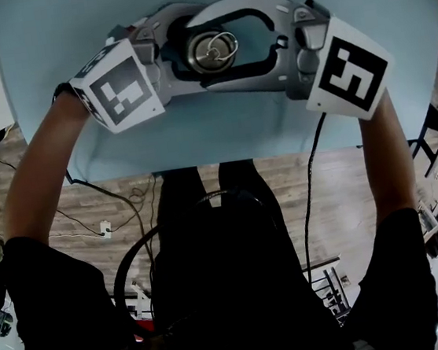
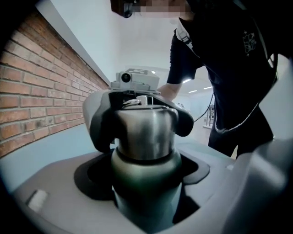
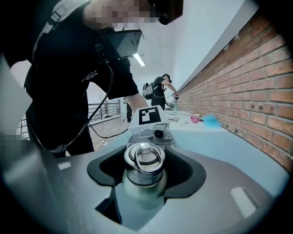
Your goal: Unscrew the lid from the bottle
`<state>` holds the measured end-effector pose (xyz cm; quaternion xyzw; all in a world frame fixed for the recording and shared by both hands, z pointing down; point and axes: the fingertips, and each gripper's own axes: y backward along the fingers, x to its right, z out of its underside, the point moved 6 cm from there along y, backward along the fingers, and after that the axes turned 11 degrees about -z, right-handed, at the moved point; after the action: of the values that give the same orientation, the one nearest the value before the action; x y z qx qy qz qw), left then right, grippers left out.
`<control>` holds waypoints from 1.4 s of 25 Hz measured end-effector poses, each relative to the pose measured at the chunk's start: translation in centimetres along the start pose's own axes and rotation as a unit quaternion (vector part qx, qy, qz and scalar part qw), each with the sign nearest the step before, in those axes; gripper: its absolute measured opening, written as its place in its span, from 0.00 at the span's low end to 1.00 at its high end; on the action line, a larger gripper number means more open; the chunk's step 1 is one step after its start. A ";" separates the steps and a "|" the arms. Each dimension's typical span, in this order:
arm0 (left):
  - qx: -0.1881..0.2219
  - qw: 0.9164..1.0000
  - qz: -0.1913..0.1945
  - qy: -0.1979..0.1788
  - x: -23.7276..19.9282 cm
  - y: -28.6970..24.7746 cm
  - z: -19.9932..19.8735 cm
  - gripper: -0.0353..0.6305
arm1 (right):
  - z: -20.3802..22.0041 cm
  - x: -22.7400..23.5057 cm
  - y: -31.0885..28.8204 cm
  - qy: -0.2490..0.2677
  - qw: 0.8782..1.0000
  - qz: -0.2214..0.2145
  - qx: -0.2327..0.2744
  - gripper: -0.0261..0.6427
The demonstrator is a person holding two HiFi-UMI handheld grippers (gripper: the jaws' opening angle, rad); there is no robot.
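Bottle (image 2: 146, 196) in left gripper (image 2: 144, 173), right gripper (image 3: 144, 170) seemingly clamping lid (image 3: 144, 155), ring (image 1: 224, 47) overhead

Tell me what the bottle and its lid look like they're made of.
The bottle is likely metal under a dark greenish matte coat: its highlights are dull and soft. The lid is probably bare brushed steel: silvery, with streaked vertical reflections.

Head camera is looking steeply down, the lid (image 1: 214, 50) sitting upper centre. The two gripper cameras are facing each other close across the bottle (image 2: 145, 183), each catching the opposite camera (image 2: 126, 77) just above the lid, mid-frame.
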<state>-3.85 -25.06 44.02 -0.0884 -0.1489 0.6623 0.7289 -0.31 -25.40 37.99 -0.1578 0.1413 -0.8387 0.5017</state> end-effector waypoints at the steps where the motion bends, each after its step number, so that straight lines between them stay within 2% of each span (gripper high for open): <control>1: 0.001 1.000 0.010 -0.006 0.0 -0.1 0.0 0.63 | 0.1 0.1 0.0 0.000 1.000 -0.006 -0.002 0.44; 4: -0.004 1.000 0.018 -0.013 -0.3 -0.4 -0.2 0.63 | 0.1 0.2 0.3 -0.003 1.000 -0.011 -0.004 0.44; 7: -0.007 1.000 0.006 -0.005 -0.3 -0.5 -0.3 0.63 | 0.1 0.0 0.5 -0.007 1.000 0.003 -0.013 0.44; 9: -0.009 1.000 -0.016 0.000 -0.1 -0.3 0.0 0.68 | 0.0 -0.2 0.4 -0.006 1.000 0.021 -0.020 0.45; 11: -0.018 0.999 -0.041 -0.002 0.3 0.0 0.5 0.73 | -0.1 -0.4 0.4 -0.010 0.999 0.045 -0.011 0.52; 13: -0.025 0.997 -0.068 0.005 0.5 0.4 0.4 0.74 | -0.3 -0.7 0.8 -0.018 0.997 0.073 0.007 0.53; 16: -0.018 0.993 -0.110 0.036 0.8 0.9 0.0 0.74 | -0.6 -1.1 1.5 -0.035 0.990 0.127 0.054 0.53; 18: -0.008 0.988 -0.147 0.057 1.0 1.3 0.2 0.74 | -0.6 -1.4 1.5 -0.047 0.980 0.172 0.088 0.53; 22: 0.011 0.972 -0.220 0.087 1.2 1.7 0.5 0.74 | 0.5 -2.0 1.0 -0.080 0.952 0.271 0.115 0.53; 27: 0.024 0.954 -0.283 0.099 1.3 1.6 0.0 0.74 | 1.0 -3.5 0.2 -0.131 0.918 0.340 0.155 0.52; 32: 0.024 0.934 -0.343 0.093 1.5 1.1 -0.5 0.74 | 1.1 -4.5 0.1 -0.134 0.886 0.416 0.154 0.51; 35: 0.028 0.921 -0.375 0.098 1.9 0.8 -0.6 0.73 | 1.0 -4.7 -0.3 -0.125 0.875 0.450 0.126 0.50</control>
<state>-4.24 -23.08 43.35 -0.0699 -0.0808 0.3325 0.9370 1.91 -21.16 38.41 -0.1165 0.0259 -0.5063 0.8541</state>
